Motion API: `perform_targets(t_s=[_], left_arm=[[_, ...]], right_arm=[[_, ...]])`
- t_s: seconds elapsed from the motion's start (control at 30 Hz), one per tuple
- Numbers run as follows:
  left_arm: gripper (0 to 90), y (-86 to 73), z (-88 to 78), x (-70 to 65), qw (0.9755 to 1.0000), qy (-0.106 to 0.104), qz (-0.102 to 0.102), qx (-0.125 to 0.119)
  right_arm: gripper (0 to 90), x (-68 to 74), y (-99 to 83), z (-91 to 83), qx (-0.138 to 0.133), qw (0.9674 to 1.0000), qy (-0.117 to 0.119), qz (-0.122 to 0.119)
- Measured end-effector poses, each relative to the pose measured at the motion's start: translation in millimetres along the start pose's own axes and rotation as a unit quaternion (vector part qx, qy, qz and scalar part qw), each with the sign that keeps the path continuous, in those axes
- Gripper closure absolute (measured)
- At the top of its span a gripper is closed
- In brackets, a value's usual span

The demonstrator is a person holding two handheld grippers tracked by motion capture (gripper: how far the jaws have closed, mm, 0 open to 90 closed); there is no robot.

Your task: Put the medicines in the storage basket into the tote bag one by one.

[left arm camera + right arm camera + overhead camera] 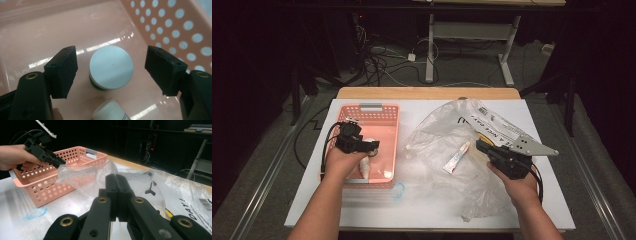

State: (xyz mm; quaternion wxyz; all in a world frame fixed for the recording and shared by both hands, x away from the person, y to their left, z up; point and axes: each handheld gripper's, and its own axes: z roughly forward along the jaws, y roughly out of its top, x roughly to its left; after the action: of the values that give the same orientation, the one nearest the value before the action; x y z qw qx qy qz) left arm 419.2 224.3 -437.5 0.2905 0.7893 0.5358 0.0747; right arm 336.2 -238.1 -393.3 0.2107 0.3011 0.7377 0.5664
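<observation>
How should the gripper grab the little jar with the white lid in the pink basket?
Probably from straight above, squeezing the round sides of the white lid. The jar stands upright in the pink basket, and the left gripper is open with its fingers either side.

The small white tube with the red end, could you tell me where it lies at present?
In the high view the small white tube lies on the clear plastic bag right of the pink perforated basket, just left of the right gripper.

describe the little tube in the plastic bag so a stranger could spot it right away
Start at the pink basket on the white table, then look right to the crumpled clear plastic bag. Inside lies a small white tube, slanted, the slim solid item among transparent folds.
</observation>
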Motion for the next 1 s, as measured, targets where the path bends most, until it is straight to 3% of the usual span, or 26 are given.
perform_targets(t_s=[0.37,0.53,0.8,1.0], left_arm=[[41.0,-0.2,7.5,-4.1,0.9991,0.02,0.019,0.033],[47.3,-0.4,7.4,-4.1,0.9989,0.026,0.02,0.033],[48.5,-0.7,7.4,-6.6,0.9985,0.035,0.03,0.029],[48.6,-0.6,4.3,-8.0,0.999,0.032,0.031,0.01]], right_arm=[[90.0,-0.2,0.2,-0.5,-0.001,1.0,0.001,0.0],[90.0,-0.9,0.1,-0.5,-0.002,1.0,0.0,0.0],[90.0,-0.6,0.0,-0.3,-0.001,1.0,0.001,0.0],[90.0,-1.2,0.0,-0.2,-0.002,1.0,0.001,-0.001]])
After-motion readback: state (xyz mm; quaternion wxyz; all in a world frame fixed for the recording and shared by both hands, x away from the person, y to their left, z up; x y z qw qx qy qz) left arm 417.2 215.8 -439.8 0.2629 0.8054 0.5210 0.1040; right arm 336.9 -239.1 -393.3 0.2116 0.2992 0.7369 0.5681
